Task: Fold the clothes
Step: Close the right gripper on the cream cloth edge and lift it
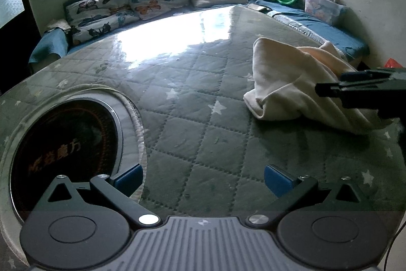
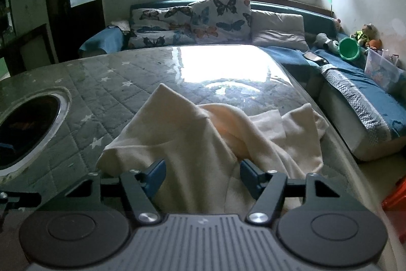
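Taking the table [image 1: 177, 103] with its quilted star cover as your landmark: at its left end sits a round dark inset [image 1: 61, 151], and your left gripper [image 1: 203, 179] hangs over the cover just right of that inset, jaws spread wide with nothing between them. Further right, toward the table's right edge, the cream garment [image 2: 203, 133] lies crumpled in a heap. Your right gripper [image 2: 200, 177] sits over its near edge, jaws part open with cloth lying between the blue pads [image 2: 154, 174], which don't visibly pinch it.
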`<state>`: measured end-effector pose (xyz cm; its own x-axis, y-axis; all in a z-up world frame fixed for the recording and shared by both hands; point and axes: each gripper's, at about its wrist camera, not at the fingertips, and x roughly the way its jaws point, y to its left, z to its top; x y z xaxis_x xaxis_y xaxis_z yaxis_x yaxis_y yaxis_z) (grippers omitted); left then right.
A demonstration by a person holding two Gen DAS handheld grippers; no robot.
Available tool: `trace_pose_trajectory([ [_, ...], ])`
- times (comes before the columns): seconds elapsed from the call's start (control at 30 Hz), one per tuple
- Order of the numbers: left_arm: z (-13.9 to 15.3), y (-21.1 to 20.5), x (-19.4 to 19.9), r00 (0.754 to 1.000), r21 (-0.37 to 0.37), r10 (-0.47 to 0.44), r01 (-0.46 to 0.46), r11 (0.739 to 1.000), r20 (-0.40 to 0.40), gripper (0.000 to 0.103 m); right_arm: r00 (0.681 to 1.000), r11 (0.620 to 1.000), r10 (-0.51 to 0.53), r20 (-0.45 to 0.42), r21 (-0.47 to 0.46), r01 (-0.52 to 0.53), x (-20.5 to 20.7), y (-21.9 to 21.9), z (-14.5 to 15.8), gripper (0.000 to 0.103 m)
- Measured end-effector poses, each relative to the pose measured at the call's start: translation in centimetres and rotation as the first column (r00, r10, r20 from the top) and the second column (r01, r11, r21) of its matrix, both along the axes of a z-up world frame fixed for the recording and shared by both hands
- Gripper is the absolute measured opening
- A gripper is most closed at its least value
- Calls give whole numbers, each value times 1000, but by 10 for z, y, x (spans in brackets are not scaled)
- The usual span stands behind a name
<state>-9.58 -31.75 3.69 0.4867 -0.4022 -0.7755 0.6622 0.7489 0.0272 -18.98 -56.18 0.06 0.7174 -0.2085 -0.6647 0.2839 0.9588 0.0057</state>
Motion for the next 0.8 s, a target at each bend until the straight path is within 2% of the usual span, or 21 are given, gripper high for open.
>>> trace_pose_trajectory([
  [0.33, -4, 4, 2, 1000, 8, 10, -10, 1000, -4, 103, 999, 1000, 3, -34, 26, -2, 21, -15, -12, 64],
  [0.37, -4, 4, 2, 1000, 8, 12, -12, 1000, -5, 103, 999, 999, 8, -35, 39, -6, 21, -16, -12, 57],
  [0.4, -4, 5, 2, 1000, 7, 14, -14, 1000, -6, 103, 999, 998, 16, -31, 58, -15, 20, -17, -12, 45],
  [0.5, -5, 7, 3, 1000, 5, 20, -20, 1000, -9, 103, 1000, 994, 23, -11, 105, -22, 13, -18, -9, 25],
  [0.7, -6, 10, 4, 999, -1, 30, -30, 1000, -16, 103, 999, 991, 47, 28, 125, -50, -7, -9, -2, 9],
  [0.8, -4, 9, 2, 1000, -4, 26, -26, 1000, -16, 103, 997, 989, 73, 40, 126, -77, -13, 1, 0, 7],
])
